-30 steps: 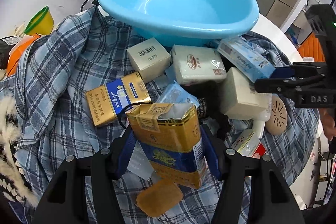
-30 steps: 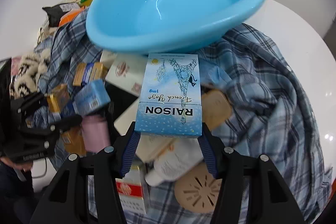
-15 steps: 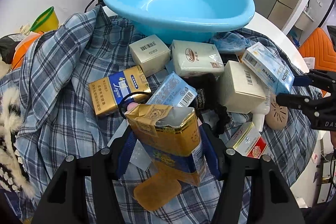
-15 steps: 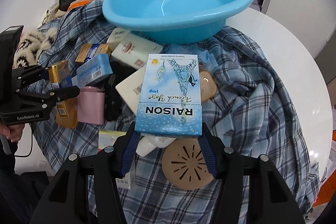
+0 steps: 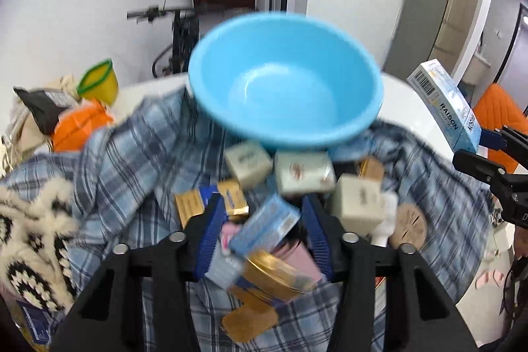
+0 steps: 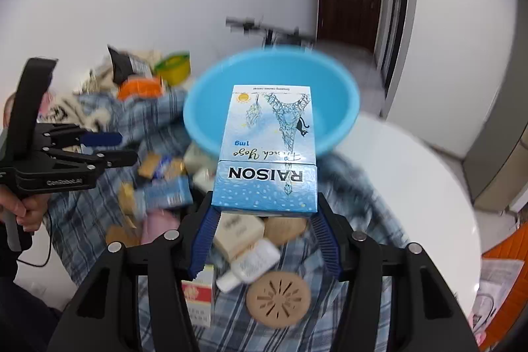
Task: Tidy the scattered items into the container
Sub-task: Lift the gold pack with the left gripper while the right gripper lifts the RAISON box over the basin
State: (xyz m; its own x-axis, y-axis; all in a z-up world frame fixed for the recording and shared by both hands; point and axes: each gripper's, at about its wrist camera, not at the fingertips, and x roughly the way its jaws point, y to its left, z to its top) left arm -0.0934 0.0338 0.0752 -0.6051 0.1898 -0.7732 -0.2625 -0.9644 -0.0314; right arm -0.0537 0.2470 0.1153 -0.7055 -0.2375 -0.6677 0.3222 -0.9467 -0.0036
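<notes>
Left wrist view: my left gripper (image 5: 260, 207) hangs over the pile on the plaid cloth (image 5: 132, 174). Its jaws have just been closing, and I see nothing clamped between the pads. A gap is left between them, and through it I see only the loose packs below. The torn gold pack (image 5: 275, 271) sits at 6 o'clock from the fingertips, low and blurred, apparently loose rather than held. The blue basin (image 5: 280, 88) stands empty at 12 o'clock, beyond the heap. At 3 o'clock, by the frame edge, the RAISON box (image 5: 442, 108) rides raised in the other tool.

Right wrist view: my right gripper (image 6: 264, 203) is clenched on the near end of that box. The box stands up in front of the basin, which lies at 12 o'clock behind it. The box looks short of the rim, not over the bowl. At 9 o'clock the left tool shows side-on with its fingertips bare.

As I read it, the step in hand is carrying the first item across, and nothing is in the basin yet. Next I would push the right hand forward until the box clears the near rim, then let go. The left side needs a fresh grasp. I would spread the jaws, drop back onto the gold pack and bite it lower, since its torn top looks crushable.
</notes>
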